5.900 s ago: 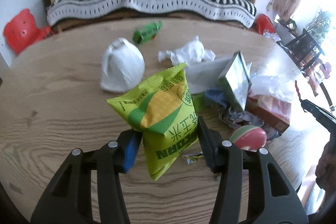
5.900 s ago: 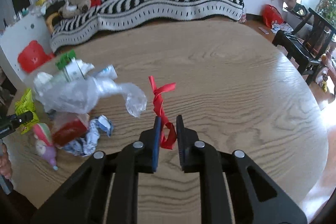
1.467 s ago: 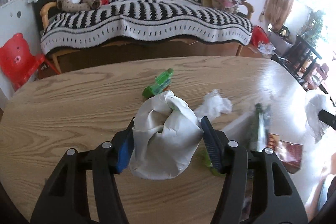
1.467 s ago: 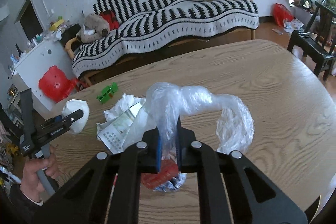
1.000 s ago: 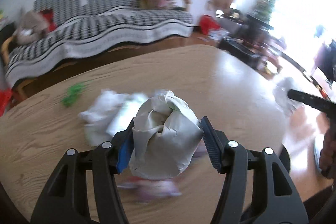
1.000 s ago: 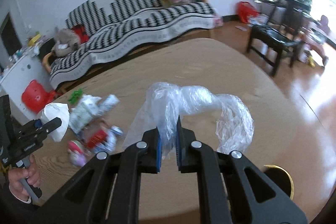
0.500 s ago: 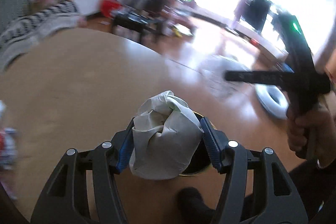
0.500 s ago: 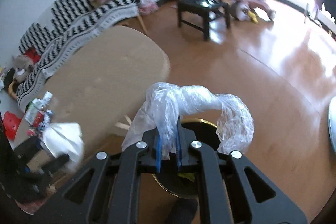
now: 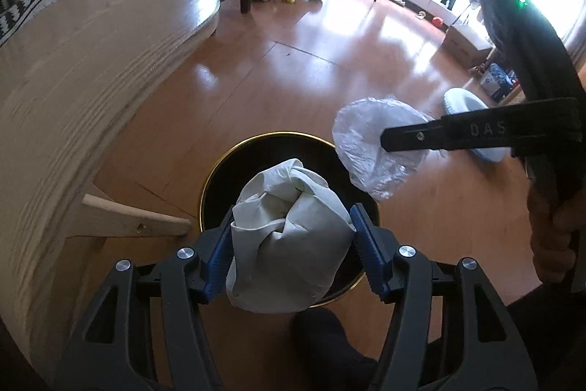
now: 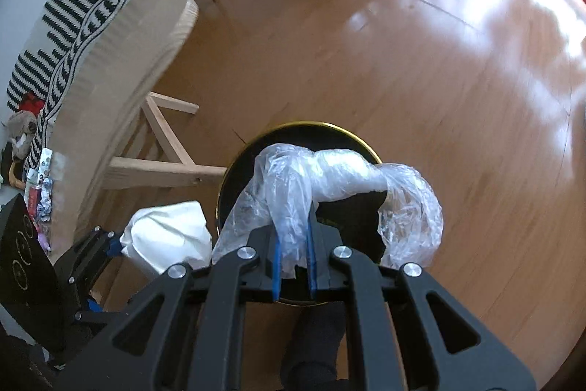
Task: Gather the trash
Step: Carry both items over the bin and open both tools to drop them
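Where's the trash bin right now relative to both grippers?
The black trash bin stands on the wooden floor beside the table, directly under the left gripper holding the white bag and the right gripper holding clear plastic.

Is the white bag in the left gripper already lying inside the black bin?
No, the white bag is clamped between the left gripper jaws, above the black bin.

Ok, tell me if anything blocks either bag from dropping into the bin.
Nothing visible does. The white bag in the left gripper and the clear bag in the right gripper both hang over the open bin.
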